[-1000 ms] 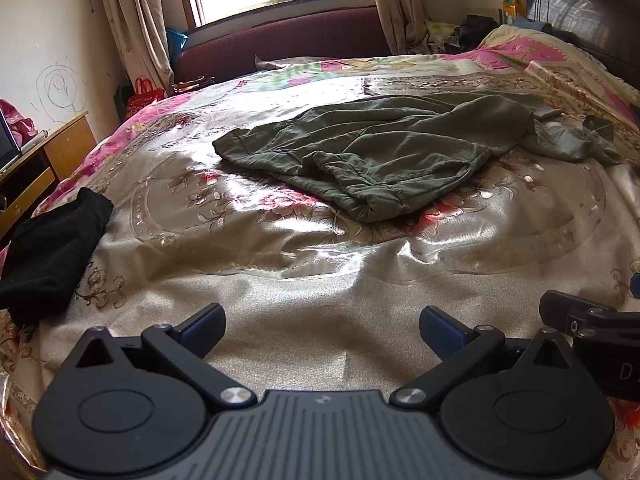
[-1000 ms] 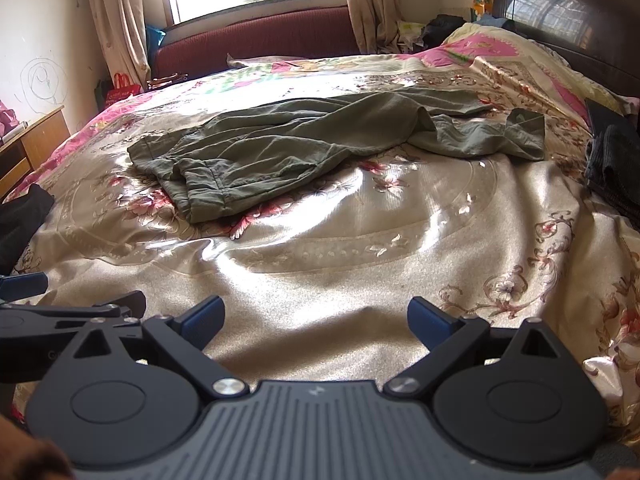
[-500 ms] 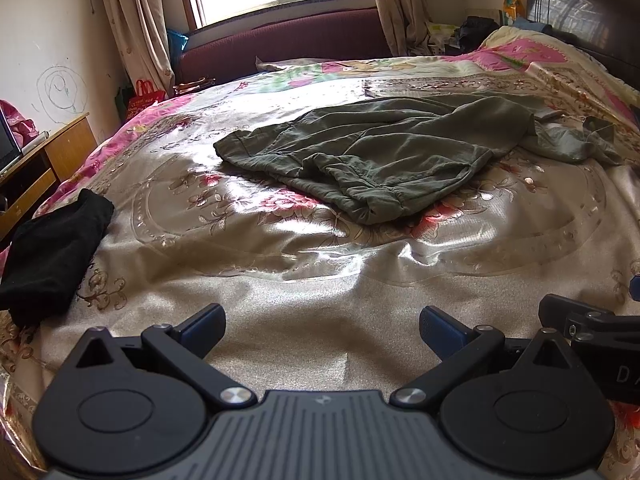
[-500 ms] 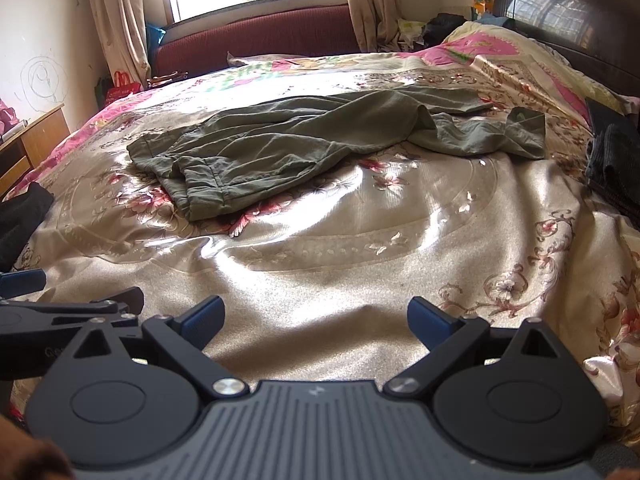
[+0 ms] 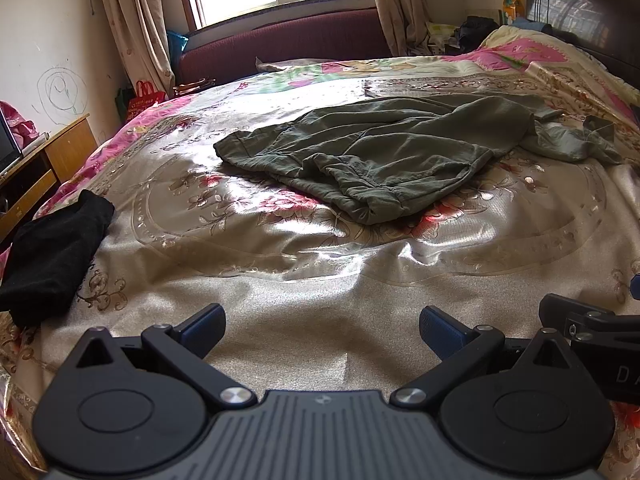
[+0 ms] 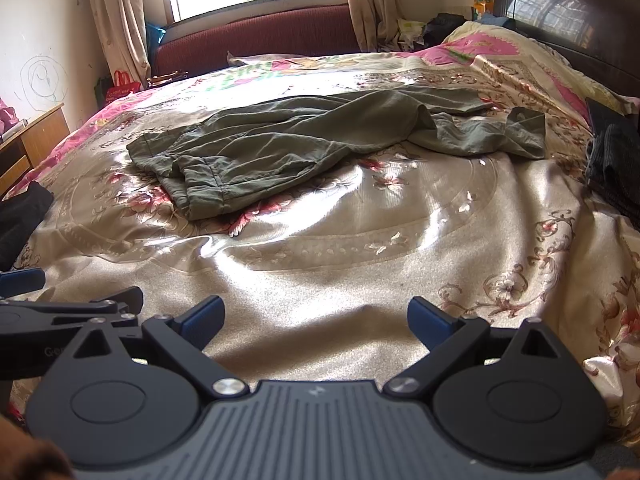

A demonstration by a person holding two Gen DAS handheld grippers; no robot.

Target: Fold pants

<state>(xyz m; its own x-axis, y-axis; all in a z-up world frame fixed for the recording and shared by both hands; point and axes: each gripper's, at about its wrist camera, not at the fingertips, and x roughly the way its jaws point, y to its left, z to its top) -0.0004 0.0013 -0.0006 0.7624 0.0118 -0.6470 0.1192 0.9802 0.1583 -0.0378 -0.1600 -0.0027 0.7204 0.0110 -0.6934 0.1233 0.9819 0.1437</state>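
Left wrist view: the olive-green pants [image 5: 376, 160] lie crumpled across the middle of the frame on the bed [image 5: 320, 280], waistband end bunched toward the lower centre of the heap, one leg trailing off toward the right edge. The left hand-held gripper [image 5: 320, 324] hangs low at the bottom of the frame with its fingers spread wide and nothing between them, well apart from the cloth. In the right wrist view the pants [image 6: 304, 148] run from centre-left to upper right, and the right hand-held gripper [image 6: 316, 316] is likewise wide and empty above bare bedspread.

Folding has not begun, I judge; the garment needs flattening first. The risks come from the surfaces. The bedspread looks satiny and already wrinkled, so a low pinch could catch the cover along with the trouser fabric and drag both. The waistband sits doubled over itself, so a grab there may take only one layer and leave the twist inside the fold. The far leg is partly tucked under the body of the pants; pulling one end alone could slide the whole heap instead of straightening it. A black garment [image 5: 52, 256] at the left edge lies well clear.
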